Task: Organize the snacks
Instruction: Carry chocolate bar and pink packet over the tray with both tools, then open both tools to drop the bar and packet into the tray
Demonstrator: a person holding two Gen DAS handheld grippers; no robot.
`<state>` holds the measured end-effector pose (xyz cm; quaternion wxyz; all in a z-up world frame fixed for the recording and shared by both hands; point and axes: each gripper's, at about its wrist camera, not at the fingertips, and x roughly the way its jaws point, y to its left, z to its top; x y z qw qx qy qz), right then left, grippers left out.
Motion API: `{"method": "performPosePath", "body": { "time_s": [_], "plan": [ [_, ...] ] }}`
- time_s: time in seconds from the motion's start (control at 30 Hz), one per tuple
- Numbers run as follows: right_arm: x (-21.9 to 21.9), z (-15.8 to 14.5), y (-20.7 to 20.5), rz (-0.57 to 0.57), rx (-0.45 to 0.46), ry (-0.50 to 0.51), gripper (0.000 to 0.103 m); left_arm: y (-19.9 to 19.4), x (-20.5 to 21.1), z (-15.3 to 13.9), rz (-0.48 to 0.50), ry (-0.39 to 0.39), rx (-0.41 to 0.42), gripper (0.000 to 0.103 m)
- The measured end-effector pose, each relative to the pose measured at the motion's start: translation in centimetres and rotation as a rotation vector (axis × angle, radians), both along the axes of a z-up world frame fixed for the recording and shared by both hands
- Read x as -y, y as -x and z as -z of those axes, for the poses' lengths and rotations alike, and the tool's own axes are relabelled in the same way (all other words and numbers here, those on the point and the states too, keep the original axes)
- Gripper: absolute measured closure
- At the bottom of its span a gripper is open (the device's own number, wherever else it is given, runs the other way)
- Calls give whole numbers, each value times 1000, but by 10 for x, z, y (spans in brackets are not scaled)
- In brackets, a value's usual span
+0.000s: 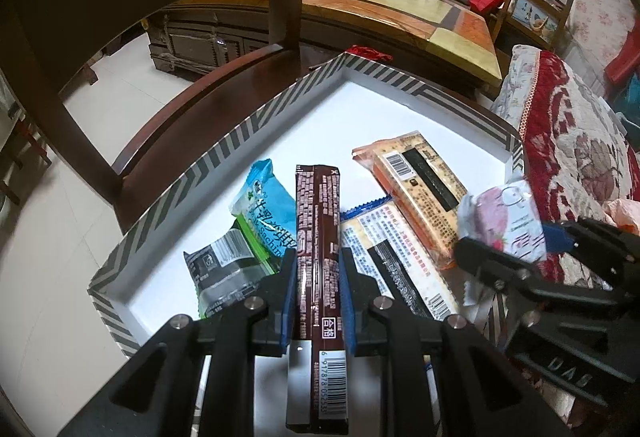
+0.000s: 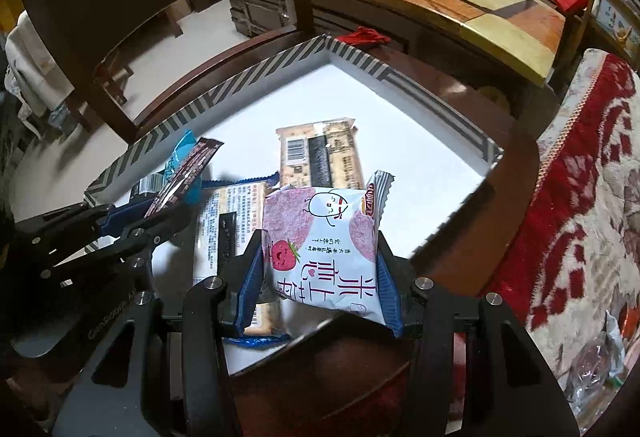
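Left wrist view: the left gripper (image 1: 318, 269) clamps a long, glossy brown snack stick (image 1: 318, 221) above the striped-rim box (image 1: 192, 173); below lie a crinkly blue-green packet (image 1: 262, 213) to its left and flat cracker packs (image 1: 416, 189) to its right. Lowering it parallel beside them would keep the row tidy.

Right wrist view: the right gripper (image 2: 320, 273) pinches a puffy white strawberry snack bag (image 2: 324, 237) over the box's near edge (image 2: 248, 357); a soft release suits it.

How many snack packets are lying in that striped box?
4: blue-green packet at left, black packet beside it, blue-edged cracker pack in the middle, orange cracker pack farther back. Others may be hidden.
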<state>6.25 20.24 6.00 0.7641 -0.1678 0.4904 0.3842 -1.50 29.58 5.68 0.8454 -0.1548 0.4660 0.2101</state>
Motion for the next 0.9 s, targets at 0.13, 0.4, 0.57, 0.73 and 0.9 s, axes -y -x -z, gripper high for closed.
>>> {"method": "performPosePath", "body": {
  "time_s": [0.13,0.4,0.57,0.73,0.9],
  "plan": [
    [-5,6,1,-13,-25,11,48,0,0,1,-11,-6,-4,78],
    [-3,3,5,-13,-43,-17,48,2,-2,1,-33,6,-9,68],
    [8,-9,6,12,-37,-62,48,7,0,-6,-59,17,22,43],
    [24,-20,8,43,-33,-92,48,10,9,-18,-48,2,48,38],
    [46,-30,9,81,-15,-110,48,12,21,-31,-35,-4,82,38]
  ]
}}
